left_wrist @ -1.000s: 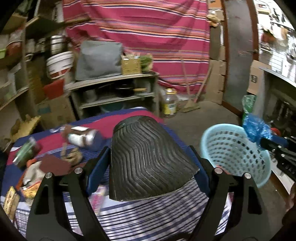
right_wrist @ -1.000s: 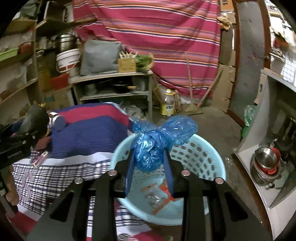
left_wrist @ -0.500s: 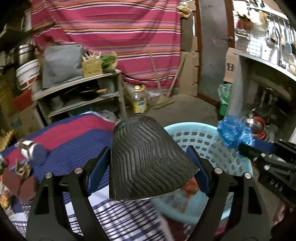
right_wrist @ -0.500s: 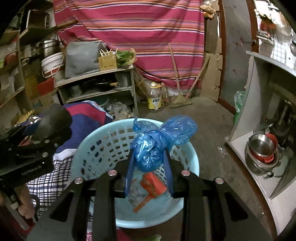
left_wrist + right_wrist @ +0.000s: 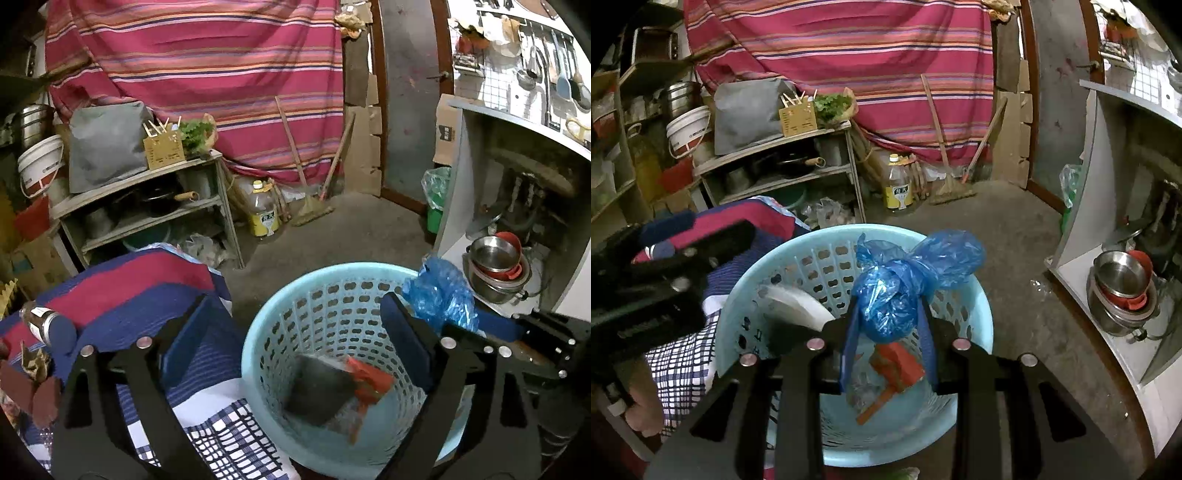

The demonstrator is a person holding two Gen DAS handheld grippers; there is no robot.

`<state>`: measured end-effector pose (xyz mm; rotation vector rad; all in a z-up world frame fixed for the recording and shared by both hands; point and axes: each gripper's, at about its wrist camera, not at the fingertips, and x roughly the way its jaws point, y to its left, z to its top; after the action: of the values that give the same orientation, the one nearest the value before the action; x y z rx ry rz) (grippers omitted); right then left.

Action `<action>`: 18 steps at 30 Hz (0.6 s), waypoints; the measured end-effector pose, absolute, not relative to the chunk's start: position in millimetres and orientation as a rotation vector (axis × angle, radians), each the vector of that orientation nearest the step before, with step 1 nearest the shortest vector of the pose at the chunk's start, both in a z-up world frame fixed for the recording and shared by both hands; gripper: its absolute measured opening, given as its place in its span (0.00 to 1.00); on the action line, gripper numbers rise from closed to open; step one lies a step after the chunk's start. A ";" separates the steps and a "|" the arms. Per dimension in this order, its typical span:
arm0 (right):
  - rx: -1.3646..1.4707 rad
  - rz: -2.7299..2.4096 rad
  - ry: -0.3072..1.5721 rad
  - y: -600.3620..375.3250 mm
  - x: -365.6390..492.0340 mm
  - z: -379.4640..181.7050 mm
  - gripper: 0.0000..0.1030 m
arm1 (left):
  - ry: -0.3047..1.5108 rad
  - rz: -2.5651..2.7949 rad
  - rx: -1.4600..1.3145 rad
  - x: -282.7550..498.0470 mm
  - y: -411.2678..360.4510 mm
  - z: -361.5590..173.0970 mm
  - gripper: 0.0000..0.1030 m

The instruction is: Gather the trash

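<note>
Left gripper (image 5: 295, 332): jaws wide apart, nothing between them; they have just been opening, and the dark ridged piece (image 5: 319, 387) now lies in the bottom of the light-blue basket (image 5: 258, 332), blurred in the left wrist view, beside a red-orange wrapper (image 5: 369, 380). Right gripper (image 5: 888, 325): jaws clamped on a knotted blue plastic bag (image 5: 897, 291), held above the basket opening and not yet let go. So far the basket holds the dark piece, the red-orange wrapper and some clear crumpled film I cannot identify; the pale shape against the basket's inner wall in the right wrist view is too blurred to name. Judged progress: partway. The blue bag looks like the next item to go in. Still left on the striped cloth (image 5: 129, 288) of the table beside the basket: a small can (image 5: 48, 326) on its side, a crumpled brown scrap (image 5: 33, 363) and dark red pieces (image 5: 29, 395) at the frame edge.
</note>
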<state>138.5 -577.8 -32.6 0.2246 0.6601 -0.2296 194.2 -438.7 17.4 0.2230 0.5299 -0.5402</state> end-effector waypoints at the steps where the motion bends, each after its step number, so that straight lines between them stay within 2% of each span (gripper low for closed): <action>1: 0.222 -0.230 0.661 -577.1 138.7 -32.6 0.30 | 0.529 -0.536 0.217 194.3 -435.3 18.9 0.87; 18: 0.149 -0.220 0.662 -542.3 157.2 -28.4 0.30 | 0.541 -0.364 0.182 202.3 -340.1 19.1 0.93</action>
<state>157.2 -542.3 -28.4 0.1492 0.6617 -0.2199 202.3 -340.1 19.1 0.1822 0.5406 -0.3645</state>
